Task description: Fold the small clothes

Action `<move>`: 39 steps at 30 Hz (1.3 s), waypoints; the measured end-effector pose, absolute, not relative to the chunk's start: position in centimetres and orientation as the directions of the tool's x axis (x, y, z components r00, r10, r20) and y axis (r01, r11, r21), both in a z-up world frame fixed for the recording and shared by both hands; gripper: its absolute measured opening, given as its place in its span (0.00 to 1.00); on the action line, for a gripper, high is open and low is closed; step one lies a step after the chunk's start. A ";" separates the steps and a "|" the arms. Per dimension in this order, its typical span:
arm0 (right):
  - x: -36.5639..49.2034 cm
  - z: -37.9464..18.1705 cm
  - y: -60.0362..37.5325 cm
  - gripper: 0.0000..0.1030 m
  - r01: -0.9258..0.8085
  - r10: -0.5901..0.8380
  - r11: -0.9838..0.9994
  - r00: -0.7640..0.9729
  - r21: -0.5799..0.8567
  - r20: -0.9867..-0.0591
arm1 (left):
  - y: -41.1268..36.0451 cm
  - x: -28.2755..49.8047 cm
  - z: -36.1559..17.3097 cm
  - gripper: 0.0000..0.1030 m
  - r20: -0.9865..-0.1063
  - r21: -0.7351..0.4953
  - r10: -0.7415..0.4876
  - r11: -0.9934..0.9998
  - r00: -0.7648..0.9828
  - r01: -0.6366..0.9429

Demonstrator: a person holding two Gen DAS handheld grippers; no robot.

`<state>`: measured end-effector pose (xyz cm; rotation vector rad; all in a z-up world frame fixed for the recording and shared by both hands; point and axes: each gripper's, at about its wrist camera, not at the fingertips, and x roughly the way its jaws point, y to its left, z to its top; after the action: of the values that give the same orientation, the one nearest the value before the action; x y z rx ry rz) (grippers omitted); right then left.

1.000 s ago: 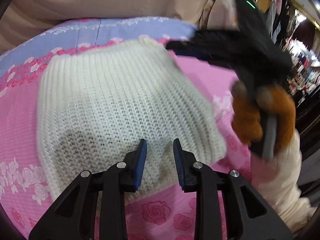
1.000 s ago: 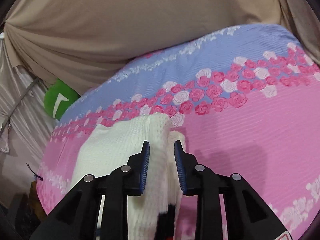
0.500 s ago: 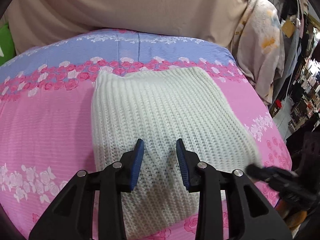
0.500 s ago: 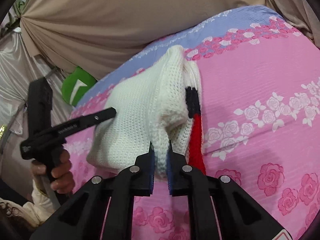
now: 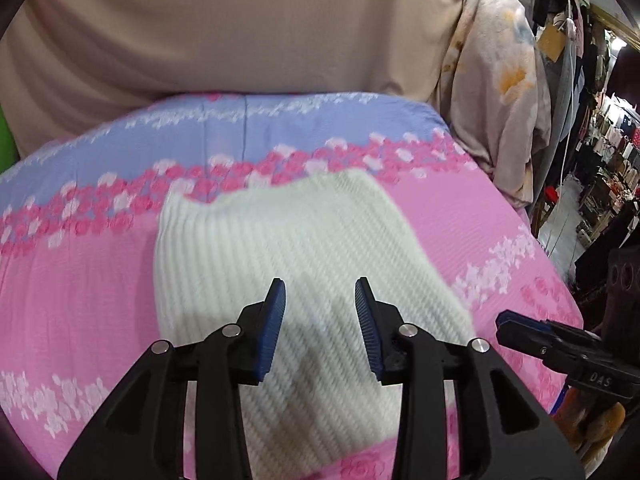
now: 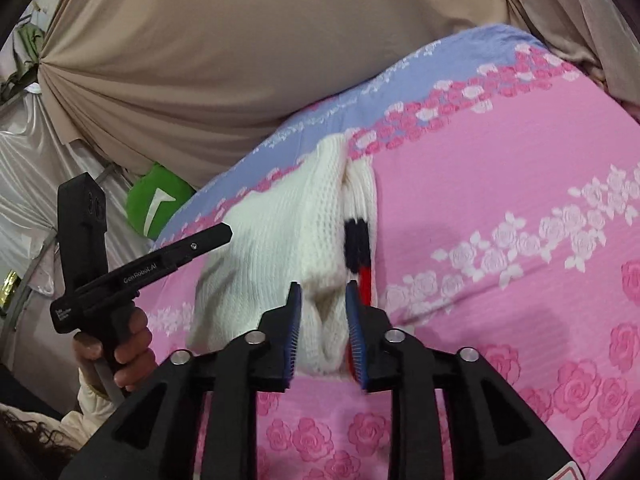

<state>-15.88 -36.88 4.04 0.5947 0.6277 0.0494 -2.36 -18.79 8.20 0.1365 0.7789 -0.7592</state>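
White ribbed-knit sweater, folded into a chunky rectangle, lies on the pink rose-print bed. Left tongs hover spread wide at its 6 o'clock edge, gripping nothing. Right tongs, parted, straddle its thick folded corner.

Both fisheye views were evenly and fairly brightly lit, with no harsh glare. Straight lines bowed near the dark, vignetted corners. In the left wrist view the white knit garment and the floral sheet were smeared by motion blur. A soft shadow lay on the sheet at right in the right wrist view.
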 end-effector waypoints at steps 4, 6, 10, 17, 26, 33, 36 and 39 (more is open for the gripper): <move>-12.3 2.5 -36.5 0.48 0.124 0.258 0.829 0.780 0.546 -0.570 | -22.7 -0.7 7.7 0.35 -0.710 -0.185 -0.589 0.684 0.385 0.706; -11.6 1.6 -35.7 0.38 0.121 0.279 0.825 0.762 0.552 -0.584 | -24.9 0.3 6.9 0.35 -0.738 -0.198 -0.586 0.661 0.333 0.724; -13.2 1.6 -35.4 0.23 0.126 0.237 0.845 0.783 0.519 -0.576 | -28.0 2.4 5.5 0.37 -0.770 -0.171 -0.543 0.681 0.335 0.712; -12.9 -1.0 -36.2 0.23 0.170 0.252 0.823 0.747 0.542 -0.616 | -31.0 1.7 3.5 0.43 -0.776 -0.015 -0.470 0.680 0.420 0.733; -12.5 -1.5 -36.6 0.35 0.175 0.273 0.801 0.744 0.572 -0.610 | -32.1 0.7 2.9 0.45 -0.754 0.089 -0.418 0.699 0.507 0.710; -13.2 -0.5 -36.6 0.41 0.171 0.261 0.806 0.756 0.567 -0.600 | -29.5 0.0 5.7 0.45 -0.726 0.021 -0.467 0.719 0.505 0.695; -14.4 1.9 -36.7 0.44 0.165 0.214 0.831 0.787 0.531 -0.579 | -25.9 -0.5 8.3 0.45 -0.678 -0.005 -0.495 0.742 0.543 0.670; -14.6 4.7 -36.7 0.46 0.154 0.163 0.863 0.816 0.481 -0.555 | -21.1 -0.2 9.8 0.52 -0.649 -0.033 -0.484 0.789 0.587 0.614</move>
<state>-14.62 -36.68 4.66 0.5382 0.6243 0.0049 -0.15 -21.13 9.81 0.2030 0.6913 -0.6448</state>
